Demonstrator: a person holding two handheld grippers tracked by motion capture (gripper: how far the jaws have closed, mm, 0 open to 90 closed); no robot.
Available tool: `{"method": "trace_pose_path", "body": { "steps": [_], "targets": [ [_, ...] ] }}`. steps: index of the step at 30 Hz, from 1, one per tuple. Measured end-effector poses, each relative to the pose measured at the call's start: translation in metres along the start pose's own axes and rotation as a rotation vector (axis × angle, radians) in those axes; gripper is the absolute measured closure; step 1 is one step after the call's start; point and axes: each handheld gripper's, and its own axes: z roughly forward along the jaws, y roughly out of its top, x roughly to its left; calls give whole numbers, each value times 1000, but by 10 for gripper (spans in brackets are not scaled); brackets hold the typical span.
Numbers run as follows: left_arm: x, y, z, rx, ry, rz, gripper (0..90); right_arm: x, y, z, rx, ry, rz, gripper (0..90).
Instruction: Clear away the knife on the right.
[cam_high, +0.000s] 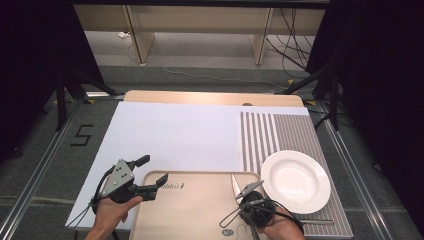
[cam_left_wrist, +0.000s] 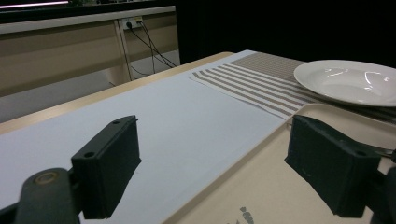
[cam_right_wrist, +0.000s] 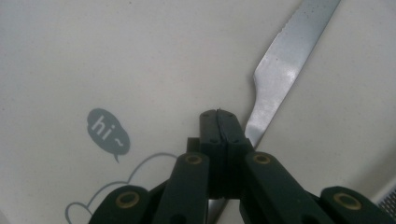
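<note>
Steel knife (cam_right_wrist: 275, 70), one, serrated along its blade, lies on the near right of the beige tray (cam_high: 195, 205); its handle is hidden under the right gripper (cam_right_wrist: 219, 116), whose jaws are closed together, apparently on nothing; the left gripper (cam_high: 152, 175) stands open at the tray's left; one white plate (cam_high: 295, 181) sits right.

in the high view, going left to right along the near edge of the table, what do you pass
left gripper → tray → knife → right gripper → plate
</note>
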Motion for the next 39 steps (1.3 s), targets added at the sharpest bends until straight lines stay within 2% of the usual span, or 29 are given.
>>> {"method": "trace_pose_path", "body": {
  "steps": [20, 37, 39],
  "targets": [
    [0, 0, 0, -1, 1, 0, 165, -13, -15, -8, 22, -8, 57, 900],
    [0, 0, 0, -1, 1, 2, 165, -17, -26, -12, 20, 6, 71, 900],
    [0, 0, 0, 0, 0, 1, 165, -17, -26, -13, 4, 20, 75, 857]
  ]
}}
